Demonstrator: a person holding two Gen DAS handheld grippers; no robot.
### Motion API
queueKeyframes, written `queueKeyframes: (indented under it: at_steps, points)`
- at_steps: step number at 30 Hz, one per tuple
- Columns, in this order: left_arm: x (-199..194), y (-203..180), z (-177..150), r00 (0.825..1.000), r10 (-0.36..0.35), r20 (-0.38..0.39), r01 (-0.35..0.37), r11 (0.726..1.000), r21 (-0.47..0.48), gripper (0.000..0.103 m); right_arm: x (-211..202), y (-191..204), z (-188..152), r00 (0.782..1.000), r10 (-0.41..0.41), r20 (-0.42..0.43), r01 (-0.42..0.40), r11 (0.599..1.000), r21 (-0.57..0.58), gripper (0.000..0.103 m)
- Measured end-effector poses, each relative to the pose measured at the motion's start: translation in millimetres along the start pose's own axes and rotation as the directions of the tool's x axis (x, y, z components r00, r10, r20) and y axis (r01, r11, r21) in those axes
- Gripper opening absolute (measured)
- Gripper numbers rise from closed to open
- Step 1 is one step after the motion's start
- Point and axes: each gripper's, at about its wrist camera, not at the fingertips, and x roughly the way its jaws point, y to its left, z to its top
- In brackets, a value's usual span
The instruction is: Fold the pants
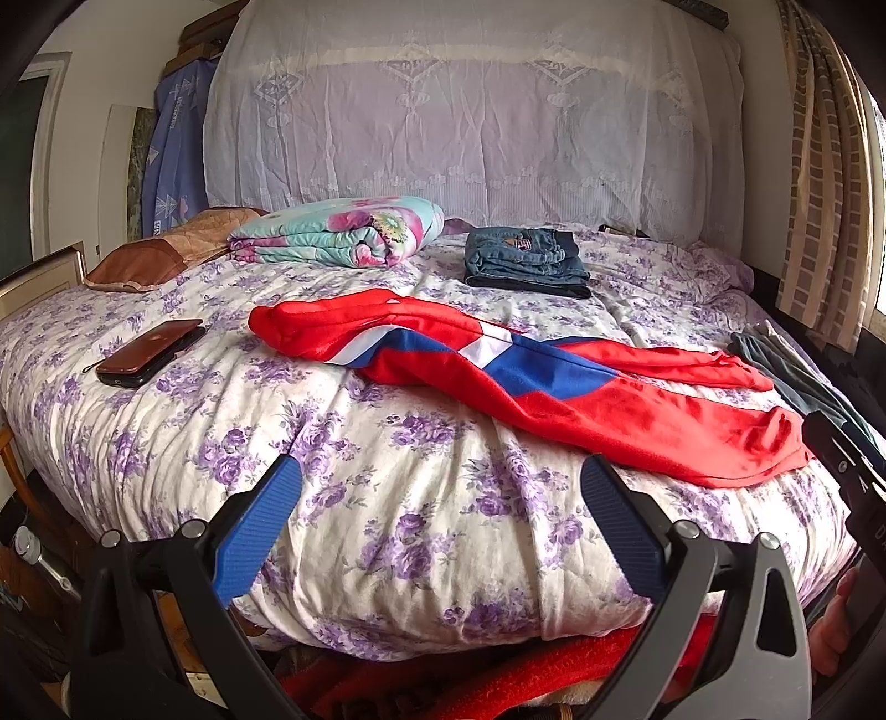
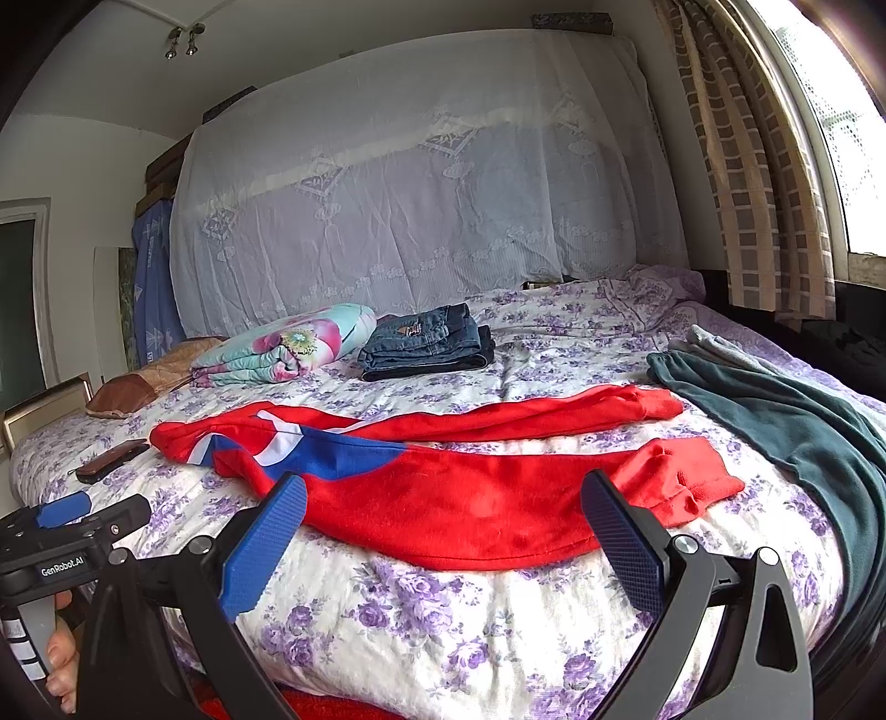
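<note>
Pants [image 2: 443, 498] | flat on bed [image 2: 498, 637] | beyond spread right fingers [image 2: 266, 543]

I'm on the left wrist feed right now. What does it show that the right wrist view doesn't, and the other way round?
Only the left wrist view shows the left gripper from behind, open over bare bedspread, with red fabric below the bed's edge.

Only the right wrist view shows the ceiling hooks, the whole dark green garment spread out, and the right gripper, open at the near leg of the pants.

Both show the red and blue pants lying unfolded, the folded jeans, the floral blanket, the phone and the curtain.
</note>
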Motion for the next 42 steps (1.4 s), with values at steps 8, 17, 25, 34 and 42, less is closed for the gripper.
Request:
queueKeyframes:
  at_steps: [8,17,25,34,42]
  points:
    - [9,4,4,0.999,-0.016,-0.036,0.015,1.000,-0.016,0.098,6,-1,-2,1.000,0.004,-0.029,-0.004,1.000,-0.003,0.099]
    - [46,48,2,0.980,-0.131,-0.148,0.101,0.976,-0.193,0.098,37,-41,-11,0.988,0.023,-0.154,-0.003,0.992,0.129,0.099]
    - [98,73,21,0.950,-0.218,-0.222,0.143,0.940,-0.311,0.098,58,-109,-27,0.952,0.123,-0.279,-0.007,0.923,0.384,0.099]
    - [161,101,53,0.916,-0.287,-0.281,0.147,0.890,-0.432,0.098,94,-162,-14,0.944,0.172,-0.282,0.004,0.847,0.531,0.099]
    - [173,133,67,0.908,-0.340,-0.246,0.178,0.843,-0.507,0.098,133,-157,7,0.941,0.197,-0.277,-0.062,0.900,0.431,0.045]
